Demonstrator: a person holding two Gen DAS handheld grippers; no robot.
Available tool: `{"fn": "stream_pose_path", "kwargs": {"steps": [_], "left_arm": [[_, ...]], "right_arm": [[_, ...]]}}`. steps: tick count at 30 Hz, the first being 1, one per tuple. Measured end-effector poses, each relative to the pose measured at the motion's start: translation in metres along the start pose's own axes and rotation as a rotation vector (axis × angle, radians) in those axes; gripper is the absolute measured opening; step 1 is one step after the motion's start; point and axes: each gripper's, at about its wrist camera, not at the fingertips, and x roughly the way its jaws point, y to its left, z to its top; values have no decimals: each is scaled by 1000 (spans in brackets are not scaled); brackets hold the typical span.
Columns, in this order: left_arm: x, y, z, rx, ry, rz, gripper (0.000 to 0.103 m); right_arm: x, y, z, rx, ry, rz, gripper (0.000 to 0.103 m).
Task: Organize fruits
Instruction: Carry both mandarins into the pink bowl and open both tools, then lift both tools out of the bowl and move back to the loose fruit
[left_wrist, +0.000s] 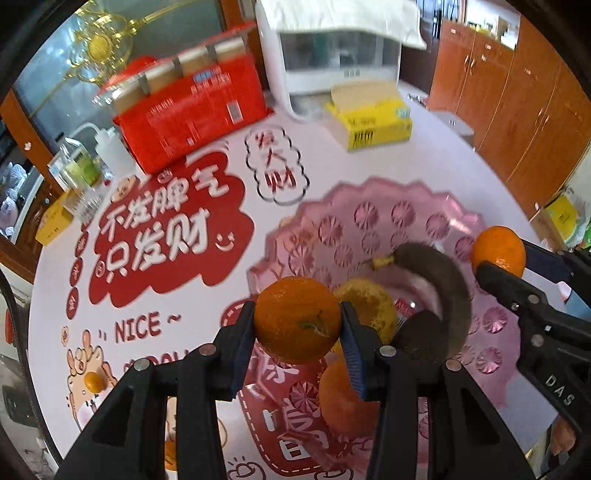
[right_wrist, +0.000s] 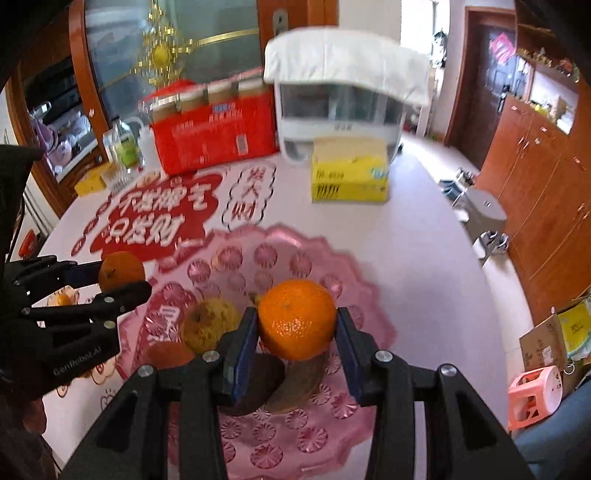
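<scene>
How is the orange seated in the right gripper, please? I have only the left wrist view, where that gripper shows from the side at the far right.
Observer: The orange sits squarely between both blue pads of the right gripper, gripped at its widest part.
Operator: Thank you. What lies directly under it?
Observer: A dark, overripe banana lying on the pink plate.
Operator: Is there free space on the plate nearby?
Observer: Yes, the stretch of plate nearer the right wrist camera than the banana is bare, and so is the part to the right of the orange.
</scene>
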Motion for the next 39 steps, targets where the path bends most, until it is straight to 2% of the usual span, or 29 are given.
{"fn": "stream_pose_path", "kwargs": {"steps": [7,9,11,14,21,31,39], "left_arm": [[25,-8,0,21,54,9,44],[25,-9,-1,30,46,25,52],[20,-10,0,35,19,50,74],[13,-8,1,35,-18,66,84],[3,4,-2,-6,-13,73,85],[-26,22,-16,-78,-36,73,88],[-56,35,-35,-118,-71,67,89]], "right_arm": [[32,-5,-6,12,66,29,44],[37,-8,-7,24,74,33,44],[41,-11,-8,33,82,37,45],[45,-12,-7,53,87,61,45],[31,-9,1,75,17,111,53],[13,1,-1,68,1,111,53],[-17,13,-9,52,-32,97,53]]}}
